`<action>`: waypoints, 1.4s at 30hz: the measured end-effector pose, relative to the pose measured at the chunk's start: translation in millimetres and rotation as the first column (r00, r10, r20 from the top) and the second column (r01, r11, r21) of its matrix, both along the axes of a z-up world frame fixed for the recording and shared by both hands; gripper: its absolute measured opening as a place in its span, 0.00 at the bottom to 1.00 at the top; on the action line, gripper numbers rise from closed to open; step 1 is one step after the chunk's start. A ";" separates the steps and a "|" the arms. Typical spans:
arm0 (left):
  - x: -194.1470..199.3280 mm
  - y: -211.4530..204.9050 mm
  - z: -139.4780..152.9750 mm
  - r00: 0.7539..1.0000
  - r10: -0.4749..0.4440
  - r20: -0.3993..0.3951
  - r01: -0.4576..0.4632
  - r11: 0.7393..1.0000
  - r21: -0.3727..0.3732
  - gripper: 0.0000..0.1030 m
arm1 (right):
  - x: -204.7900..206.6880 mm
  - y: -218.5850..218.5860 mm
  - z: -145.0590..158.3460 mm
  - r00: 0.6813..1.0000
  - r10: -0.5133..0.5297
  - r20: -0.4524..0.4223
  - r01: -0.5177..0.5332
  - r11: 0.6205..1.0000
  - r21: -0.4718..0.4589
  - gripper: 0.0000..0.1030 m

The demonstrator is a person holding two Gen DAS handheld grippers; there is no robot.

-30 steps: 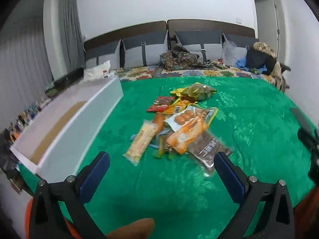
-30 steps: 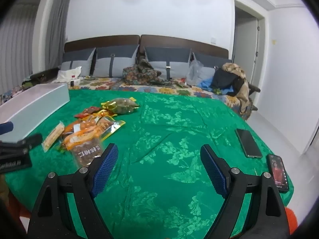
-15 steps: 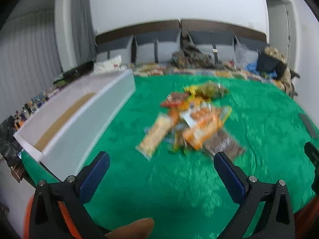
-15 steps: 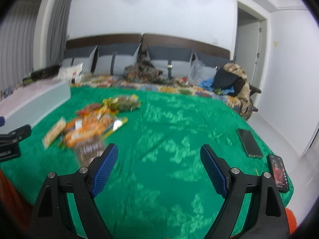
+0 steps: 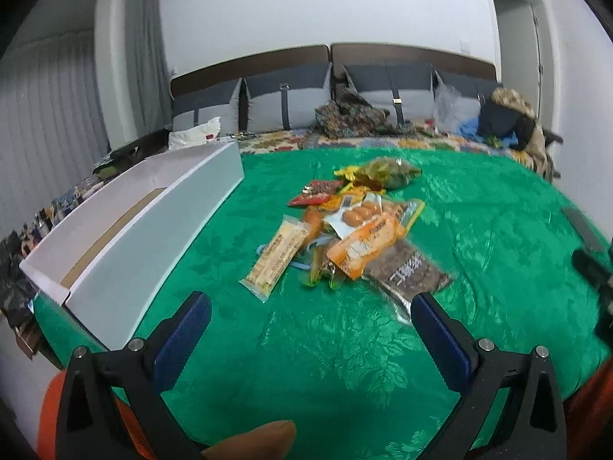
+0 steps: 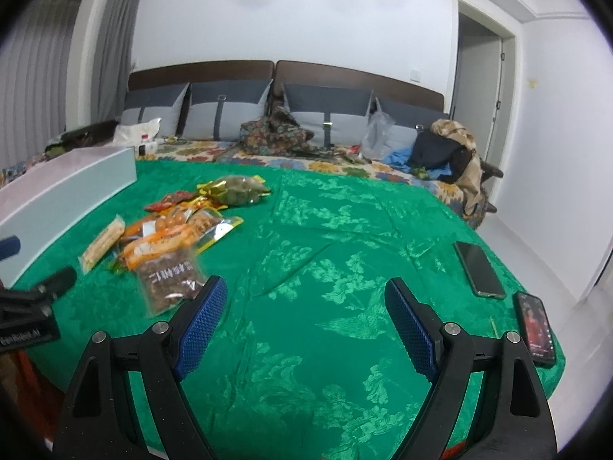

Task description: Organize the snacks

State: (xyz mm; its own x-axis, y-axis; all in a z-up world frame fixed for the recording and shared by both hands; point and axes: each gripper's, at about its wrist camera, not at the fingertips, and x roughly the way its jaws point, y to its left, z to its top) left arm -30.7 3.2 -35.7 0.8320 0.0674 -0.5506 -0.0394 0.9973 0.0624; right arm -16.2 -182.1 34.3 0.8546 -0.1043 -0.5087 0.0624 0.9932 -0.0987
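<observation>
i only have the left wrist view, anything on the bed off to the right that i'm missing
Observer: Yes, two phones lie near the bed's right edge; the nearer one has its screen lit.
Operator: is the right hand-held gripper holding anything
Observer: No, the right hand-held gripper is open and empty, over bare green cover.
Operator: how close is it to the snacks
Observer: Its left finger sits just beside the brown packet, the nearest of the pile; it is not touching it.
</observation>
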 end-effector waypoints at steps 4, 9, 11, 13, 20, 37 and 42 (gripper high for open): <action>-2.5 4.8 0.0 1.000 0.008 0.010 -0.008 0.999 -0.036 1.00 | -2.1 2.8 -3.5 1.000 0.028 0.004 -0.028 1.000 0.012 0.84; 0.9 11.8 -10.5 0.999 0.043 -0.003 -0.043 0.999 -0.030 1.00 | 0.0 8.0 -7.9 0.998 0.056 -0.003 -0.056 0.998 0.001 0.84; 2.9 17.1 -15.1 0.998 0.058 -0.019 -0.058 0.998 -0.036 1.00 | 0.4 8.5 -9.8 0.998 0.060 -0.008 -0.060 0.998 -0.002 0.84; 4.1 22.1 -18.6 0.997 0.071 -0.030 -0.072 0.996 -0.044 1.00 | -0.1 9.0 -10.7 0.998 0.062 -0.011 -0.062 0.998 0.000 0.84; 5.9 27.3 -22.7 0.996 0.086 -0.029 -0.087 0.995 -0.043 1.00 | 2.1 12.8 -14.2 0.997 0.078 -0.017 -0.079 0.997 -0.013 0.84; 9.7 24.0 -30.4 0.995 0.088 -0.036 -0.088 0.996 0.002 1.00 | 7.9 13.4 -22.2 0.995 0.096 -0.027 -0.096 0.995 -0.021 0.84; 11.4 22.6 -34.1 0.995 0.086 -0.046 -0.086 0.996 0.016 1.00 | 10.9 13.0 -26.8 0.995 0.096 -0.036 -0.097 0.995 -0.022 0.84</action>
State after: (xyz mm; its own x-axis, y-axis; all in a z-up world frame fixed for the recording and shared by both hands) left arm -19.3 25.9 -69.9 0.7966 0.1453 -0.5868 -0.1217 0.9894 0.0798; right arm -5.4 -169.2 7.5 0.8430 -0.0350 -0.5368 -0.0372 0.9917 -0.1230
